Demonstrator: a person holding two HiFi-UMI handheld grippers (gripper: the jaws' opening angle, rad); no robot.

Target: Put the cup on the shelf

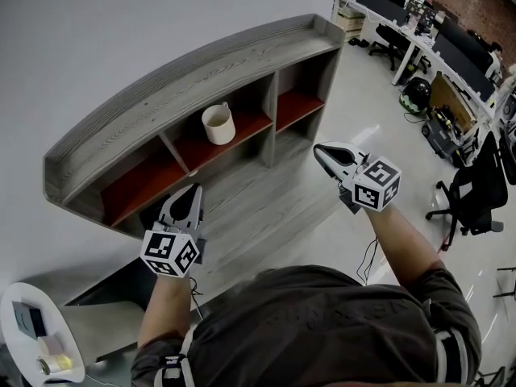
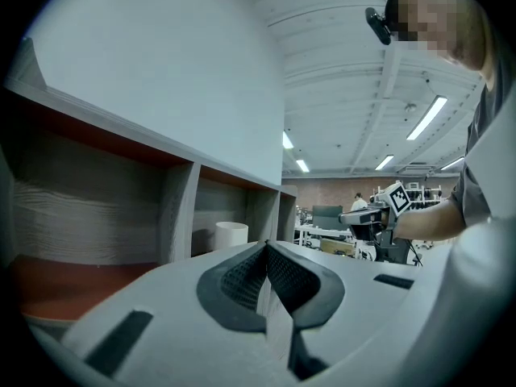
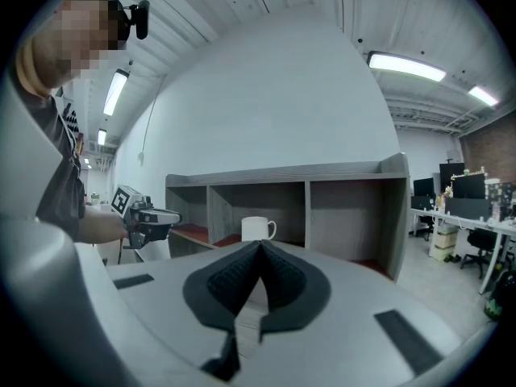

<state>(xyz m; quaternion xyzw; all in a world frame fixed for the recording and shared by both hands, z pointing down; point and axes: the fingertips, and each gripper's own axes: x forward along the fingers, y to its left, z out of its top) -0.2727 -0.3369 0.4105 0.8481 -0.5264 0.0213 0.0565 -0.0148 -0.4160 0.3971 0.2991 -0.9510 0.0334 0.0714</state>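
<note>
A white cup (image 1: 218, 123) with a handle stands upright on the red floor of the middle compartment of the grey wooden shelf (image 1: 193, 63). It also shows in the left gripper view, cup (image 2: 231, 235), and in the right gripper view, cup (image 3: 258, 228). My left gripper (image 1: 190, 193) is shut and empty, held in front of the shelf's left compartment. My right gripper (image 1: 322, 153) is also shut and empty, off the shelf's right end. Both are well back from the cup.
The shelf has three compartments with red floors and a raised rim on top, against a white wall (image 1: 97, 31). Desks (image 1: 419, 39) and office chairs (image 1: 476, 192) stand at the right. A small round white table (image 1: 32, 337) with tape rolls is at the bottom left.
</note>
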